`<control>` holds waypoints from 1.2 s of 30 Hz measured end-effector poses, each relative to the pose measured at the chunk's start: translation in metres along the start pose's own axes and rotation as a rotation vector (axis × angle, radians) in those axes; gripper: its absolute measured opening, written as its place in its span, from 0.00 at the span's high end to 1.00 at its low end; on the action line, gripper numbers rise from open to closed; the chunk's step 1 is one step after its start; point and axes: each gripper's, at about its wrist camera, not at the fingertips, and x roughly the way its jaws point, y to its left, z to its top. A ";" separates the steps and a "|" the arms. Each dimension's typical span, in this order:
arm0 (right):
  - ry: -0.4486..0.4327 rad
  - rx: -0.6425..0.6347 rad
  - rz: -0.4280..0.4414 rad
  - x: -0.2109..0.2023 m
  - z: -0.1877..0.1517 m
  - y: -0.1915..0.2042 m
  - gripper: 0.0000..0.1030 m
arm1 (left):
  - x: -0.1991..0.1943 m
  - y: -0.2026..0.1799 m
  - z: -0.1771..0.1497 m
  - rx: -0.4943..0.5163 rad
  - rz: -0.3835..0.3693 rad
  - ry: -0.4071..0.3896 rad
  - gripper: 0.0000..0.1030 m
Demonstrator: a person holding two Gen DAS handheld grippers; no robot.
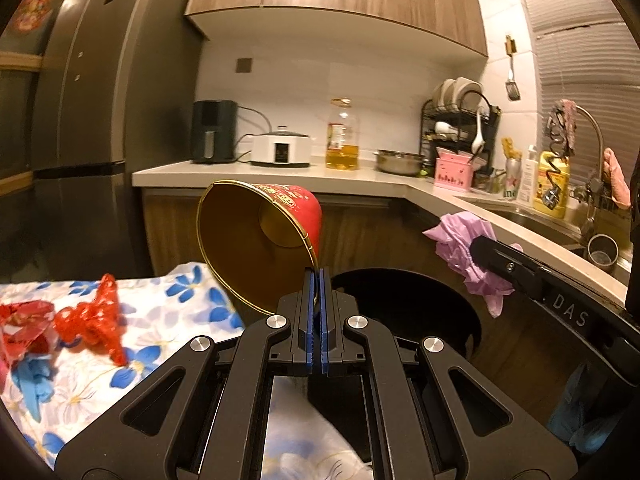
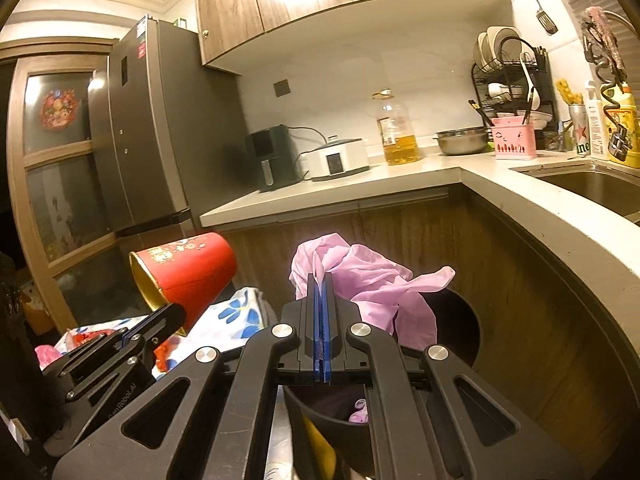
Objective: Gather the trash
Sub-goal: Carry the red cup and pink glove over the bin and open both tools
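Cupboards and a grey fridge (image 2: pixel 160 128) fill the back of the kitchen, with an L-shaped table (image 2: pixel 400 184) running from twelve o'clock round to three in both wrist views. On it stand an air fryer (image 1: pixel 212 130), a white cooker (image 1: pixel 282 148), an oil bottle (image 1: pixel 342 136), a steel bowl (image 1: pixel 400 162), a pink caddy (image 1: pixel 454 174) and a loaded dish rack (image 1: pixel 460 120); a sink (image 2: pixel 600 188) sits at three o'clock. Below, a floral cloth (image 1: pixel 160 320) spreads from nine o'clock toward centre in the left view, carrying a crumpled red wrapper (image 1: pixel 96 316) and a blue scrap (image 1: pixel 34 380). A black trash bin (image 1: pixel 412 308) opens just right of centre, under both tools; something pale purple, possibly more film, lies inside it in the right view.

At twelve o'clock of the left gripper (image 1: pixel 319 276), a red paper cup (image 1: pixel 264 236) with a gold lining hangs tilted, mouth toward the camera, its rim pinched between the closed blue pads. The cup is in the air above the cloth's edge, beside the bin.

At twelve o'clock of the right gripper (image 2: pixel 321 284), a crumpled pink plastic bag (image 2: pixel 368 292) is clamped between the pressed-together pads and droops to the right, over the bin's opening.
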 end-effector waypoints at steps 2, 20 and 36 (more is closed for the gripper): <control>-0.006 0.006 -0.007 0.001 0.002 -0.005 0.98 | 0.006 -0.007 0.000 0.012 -0.013 0.002 0.99; -0.017 0.044 -0.013 0.012 0.008 -0.029 0.98 | 0.043 -0.039 -0.004 0.070 -0.085 0.039 0.99; -0.006 0.057 0.030 0.027 0.011 -0.035 0.98 | 0.066 -0.047 -0.014 0.092 -0.128 0.087 0.98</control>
